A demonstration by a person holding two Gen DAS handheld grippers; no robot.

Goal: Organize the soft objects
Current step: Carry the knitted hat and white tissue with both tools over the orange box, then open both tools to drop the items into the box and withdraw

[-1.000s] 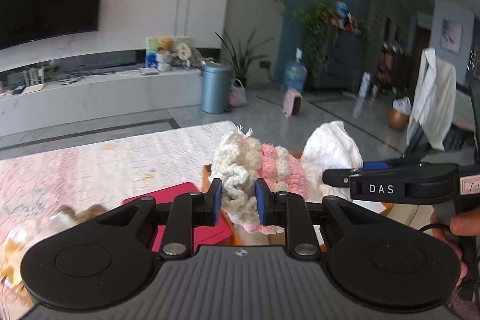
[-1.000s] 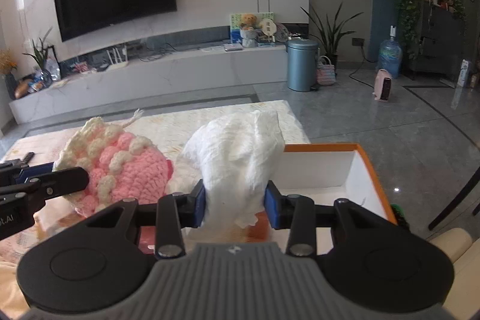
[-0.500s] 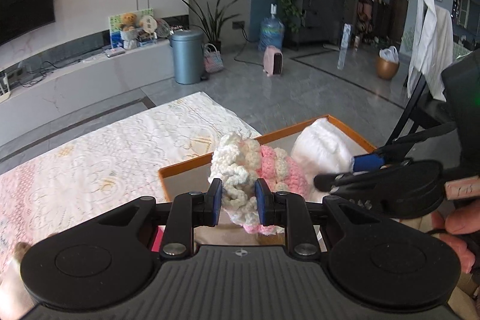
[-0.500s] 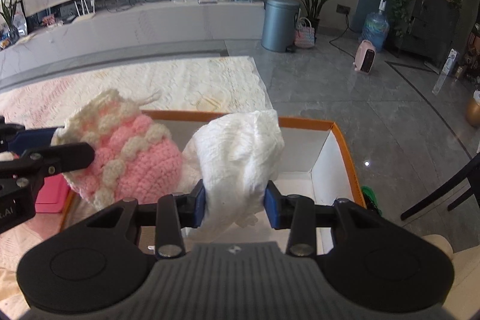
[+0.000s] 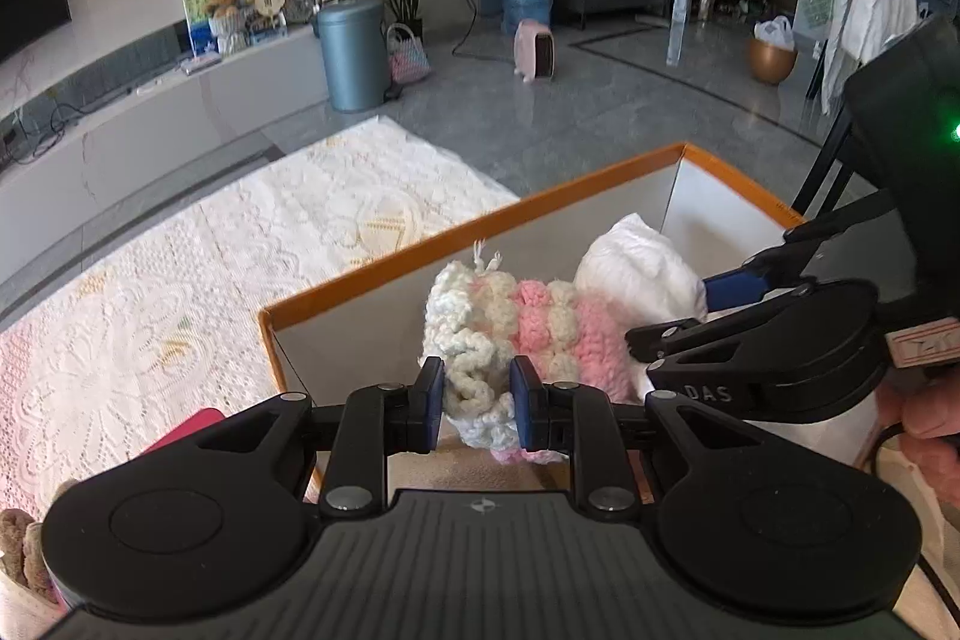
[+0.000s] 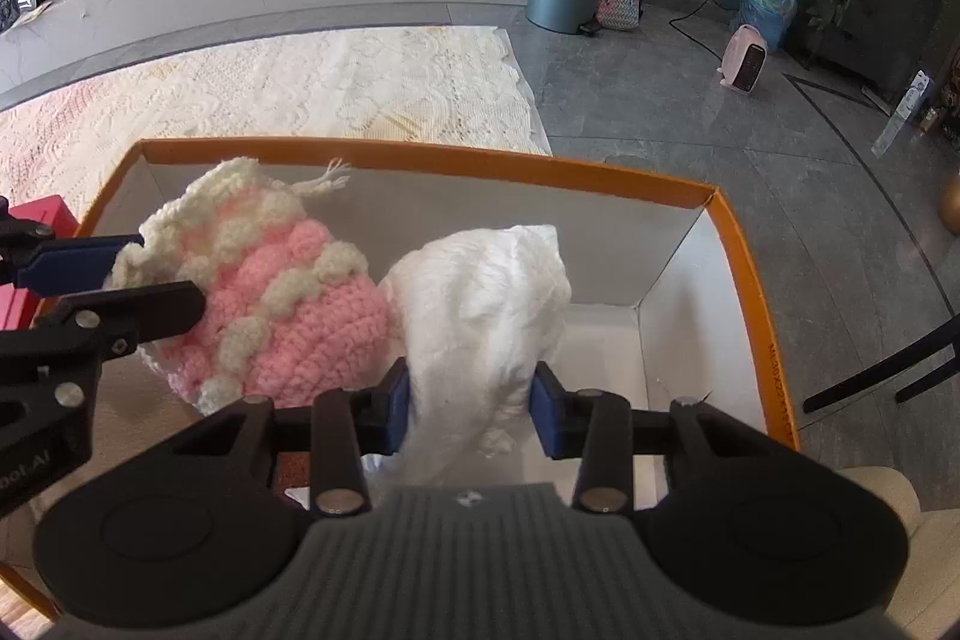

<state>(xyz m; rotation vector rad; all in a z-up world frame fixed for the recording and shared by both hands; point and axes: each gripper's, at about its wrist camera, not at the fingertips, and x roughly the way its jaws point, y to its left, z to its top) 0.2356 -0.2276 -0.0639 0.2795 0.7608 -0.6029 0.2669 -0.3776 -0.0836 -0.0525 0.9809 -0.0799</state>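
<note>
Left hand-held gripper [image 5: 476,403] clamps the crocheted pouch [image 6: 264,298], right hand-held gripper [image 6: 470,409] the white cloth [image 6: 486,316]; lower both inside the orange-rimmed box [image 6: 420,158] before releasing.

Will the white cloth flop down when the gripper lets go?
Probably yes. The white cloth is thin and crumpled, bunching where the right gripper pinches it. It looks light, so it should settle softly into the orange-rimmed box.

A knitted hat [image 6: 264,304] and a cloth bundle [image 6: 486,322] sit side by side over the open box [image 6: 744,280], hat left, bundle right, touching. The box rests at the lace tablecloth's [image 6: 300,88] near right edge.
</note>
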